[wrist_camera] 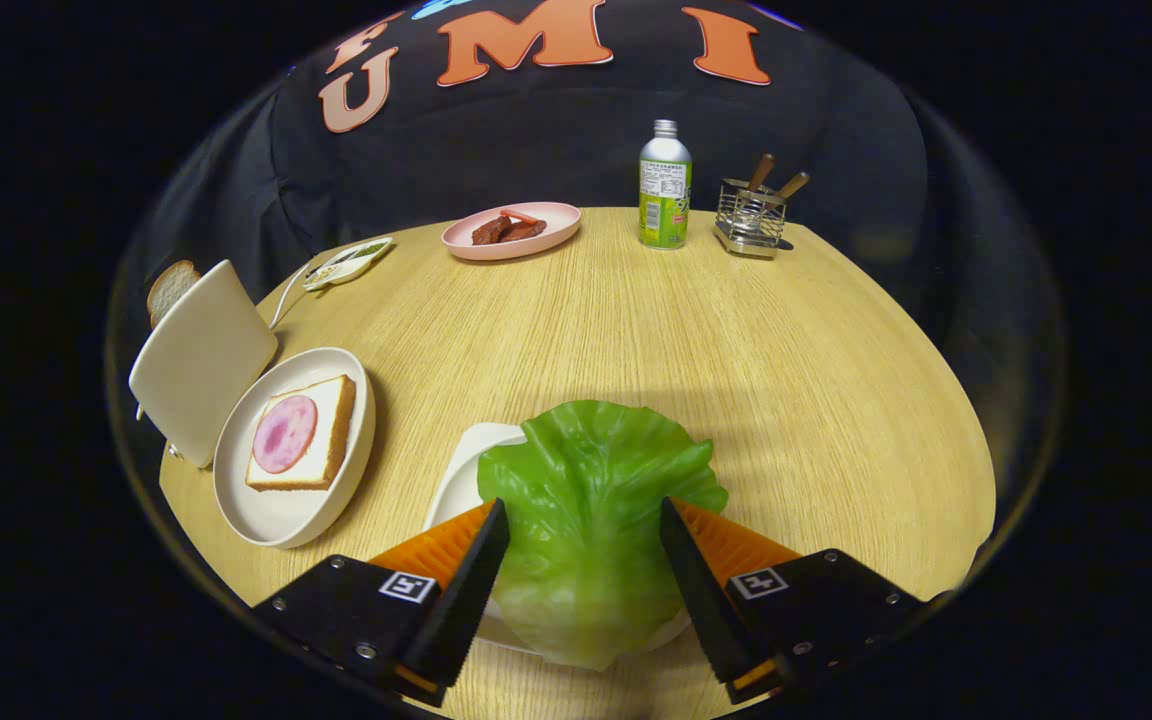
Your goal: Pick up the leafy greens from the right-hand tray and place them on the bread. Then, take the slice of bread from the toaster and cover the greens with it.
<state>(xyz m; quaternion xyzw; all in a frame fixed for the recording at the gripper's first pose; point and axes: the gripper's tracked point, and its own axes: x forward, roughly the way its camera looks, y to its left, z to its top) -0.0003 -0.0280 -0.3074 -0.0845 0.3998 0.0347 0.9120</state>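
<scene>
Toaster (201, 360): at the far left we see a pale, smooth, rounded box tilted toward us, with a slice of bread (171, 288) poking up behind its top edge, brown crust around a light crumb.
Plate (281, 515): just right of the toaster we see a round, cream, matte dish touching its base.
Open sandwich (321, 440): on that plate we see a square slice of white bread with a tan crust, and a round pink slice of ham (284, 433) lying flat on it.
Small dish (346, 263): behind the plate, near the table's back edge, we see a narrow pale dish with something dark green in it; we cannot tell what.
Tray (466, 470): ahead of the left finger we see a white, smooth tray, mostly covered.
Lettuce leaf (591, 500): we see it lying on the tray, glossy green, ruffled at the rim, paler and ribbed toward the stem.
Gripper (584, 535): we see its fingers spread wide, one on either side of the leaf's lower half; whether they press on it we cannot tell.
Pink plate (556, 232): far back, oval, holding reddish-brown pieces.
Bottle (664, 185): a metal, cylindrical bottle with a green label.
Wire holder (751, 218): a square metal basket with two wooden handles.
Table (786, 370): light wood grain.
</scene>
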